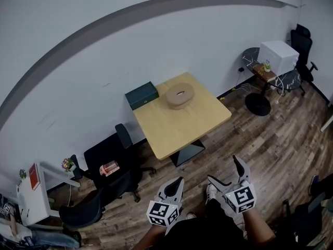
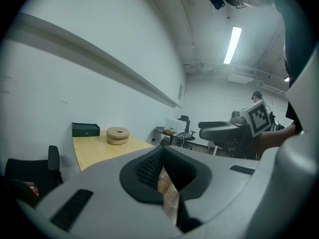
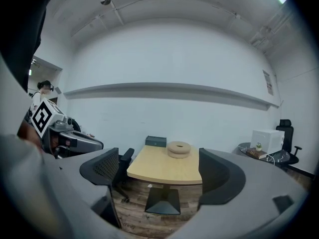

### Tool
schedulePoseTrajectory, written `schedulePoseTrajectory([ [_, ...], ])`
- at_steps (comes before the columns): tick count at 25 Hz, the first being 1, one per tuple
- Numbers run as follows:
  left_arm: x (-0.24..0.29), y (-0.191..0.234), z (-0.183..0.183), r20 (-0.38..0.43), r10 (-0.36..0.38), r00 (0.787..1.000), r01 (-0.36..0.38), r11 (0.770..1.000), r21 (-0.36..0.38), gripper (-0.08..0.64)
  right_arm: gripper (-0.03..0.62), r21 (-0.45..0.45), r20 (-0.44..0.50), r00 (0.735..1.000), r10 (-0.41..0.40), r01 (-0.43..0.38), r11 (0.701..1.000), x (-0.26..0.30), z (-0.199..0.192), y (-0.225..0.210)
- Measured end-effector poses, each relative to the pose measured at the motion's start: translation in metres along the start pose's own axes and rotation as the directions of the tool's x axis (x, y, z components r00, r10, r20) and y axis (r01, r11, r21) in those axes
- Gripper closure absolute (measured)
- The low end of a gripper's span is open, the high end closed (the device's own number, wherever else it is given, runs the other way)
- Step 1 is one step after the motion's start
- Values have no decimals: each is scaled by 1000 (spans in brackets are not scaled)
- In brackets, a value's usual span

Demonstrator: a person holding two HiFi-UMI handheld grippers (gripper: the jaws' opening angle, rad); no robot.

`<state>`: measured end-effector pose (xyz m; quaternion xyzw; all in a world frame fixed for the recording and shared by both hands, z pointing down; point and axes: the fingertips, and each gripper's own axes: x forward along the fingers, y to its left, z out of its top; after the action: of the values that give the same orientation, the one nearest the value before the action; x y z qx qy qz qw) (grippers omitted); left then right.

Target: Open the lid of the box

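A dark green rectangular box (image 1: 141, 95) stands shut at the back edge of the light wooden table (image 1: 182, 124), against the wall. Beside it lies a round tan box with a hole in its top (image 1: 179, 95). Both grippers are over the floor, well short of the table. My left gripper (image 1: 176, 184) is shut with nothing in it, and in its own view its pads (image 2: 149, 166) meet. My right gripper (image 1: 223, 171) stands open and empty. In the right gripper view the green box (image 3: 155, 141) and the round box (image 3: 179, 148) show far off between the fingers.
Black office chairs (image 1: 112, 163) stand left of the table. A small side table with a white box (image 1: 278, 56) and another black chair (image 1: 302, 46) are at the far right. A white shelf unit (image 1: 34, 191) is at the lower left. Wooden floor lies between me and the table.
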<state>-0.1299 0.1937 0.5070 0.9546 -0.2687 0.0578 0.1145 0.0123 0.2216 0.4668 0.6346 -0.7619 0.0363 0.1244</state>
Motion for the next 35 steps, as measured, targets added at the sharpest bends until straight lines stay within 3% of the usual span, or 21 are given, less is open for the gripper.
schedulePoseTrajectory([
  [14,95,42,19,-14,7,1000,-7,1000,-21,539,89,-129,-66,994,85,-93,987,90,2,-68],
  [21,153,41,38,-4,-23,1000,23,1000,-2,538,107,-162,-90,987,137,-150,975,127,-2,-102],
  [35,213,70,72,31,126,991,-126,992,-4,538,107,-217,-167,945,281,-313,924,187,-6,-151],
])
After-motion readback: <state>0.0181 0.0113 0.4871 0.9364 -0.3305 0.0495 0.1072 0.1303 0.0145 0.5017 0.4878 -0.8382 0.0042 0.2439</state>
